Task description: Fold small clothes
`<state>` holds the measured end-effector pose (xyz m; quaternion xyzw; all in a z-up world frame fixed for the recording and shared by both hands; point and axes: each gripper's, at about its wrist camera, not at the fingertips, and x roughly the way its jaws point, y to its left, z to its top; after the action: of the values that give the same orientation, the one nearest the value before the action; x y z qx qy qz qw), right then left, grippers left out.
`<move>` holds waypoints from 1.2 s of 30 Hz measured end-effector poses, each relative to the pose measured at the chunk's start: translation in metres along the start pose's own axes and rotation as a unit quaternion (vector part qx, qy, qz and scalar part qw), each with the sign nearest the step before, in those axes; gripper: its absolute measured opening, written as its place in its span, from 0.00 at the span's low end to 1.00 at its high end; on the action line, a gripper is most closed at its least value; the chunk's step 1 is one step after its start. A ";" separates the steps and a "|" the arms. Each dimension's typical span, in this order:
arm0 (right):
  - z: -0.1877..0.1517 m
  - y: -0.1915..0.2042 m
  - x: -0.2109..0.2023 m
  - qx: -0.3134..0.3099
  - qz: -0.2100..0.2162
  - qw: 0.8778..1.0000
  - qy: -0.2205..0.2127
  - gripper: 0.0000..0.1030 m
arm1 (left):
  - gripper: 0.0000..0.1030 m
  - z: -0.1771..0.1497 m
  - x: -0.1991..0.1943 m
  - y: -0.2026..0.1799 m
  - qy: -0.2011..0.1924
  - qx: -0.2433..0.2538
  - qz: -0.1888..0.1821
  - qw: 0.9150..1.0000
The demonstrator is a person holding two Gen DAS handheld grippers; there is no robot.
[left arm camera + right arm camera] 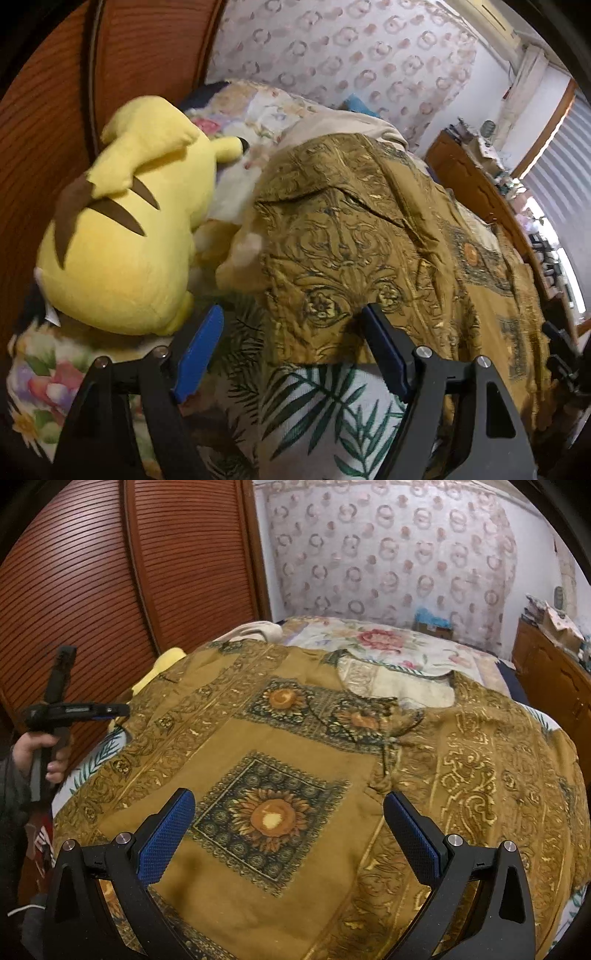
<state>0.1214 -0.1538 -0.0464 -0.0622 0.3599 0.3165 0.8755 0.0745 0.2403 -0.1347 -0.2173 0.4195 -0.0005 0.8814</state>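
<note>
The left claw (291,325), spread and empty, hangs over the ochre garment's (369,229) lower-left hem; the right claw (288,812) gapes mid-cloth.

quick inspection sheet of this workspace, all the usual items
surface: bed, leaf-print sheet
job's things: mustard sunflower-print garment spread flat, unfolded
clutter: yellow plush toy beside the garment's edge
grippers: left tongs open over the garment's edge; right tongs open above it, nothing held
cables: nothing seen
surroundings: slatted wooden doors, patterned wall cloth, cluttered dresser
</note>
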 end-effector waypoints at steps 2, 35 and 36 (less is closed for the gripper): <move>-0.002 0.003 0.001 -0.002 0.008 1.000 0.002 1.00 | 0.55 0.000 0.002 -0.002 0.005 0.007 -0.004 1.000; -0.011 -0.067 -0.039 0.066 -0.039 0.997 -0.032 1.00 | 0.35 0.014 -0.056 -0.219 -0.075 0.271 -0.050 0.958; -0.010 -0.068 -0.039 0.066 -0.039 0.997 -0.032 1.00 | 0.39 0.013 -0.059 -0.217 -0.076 0.270 -0.048 0.959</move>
<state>0.1347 -0.2310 -0.0358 -0.0084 0.3491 0.2593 0.9004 0.0854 0.0595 -0.0008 0.0094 0.3241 -0.1396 0.9356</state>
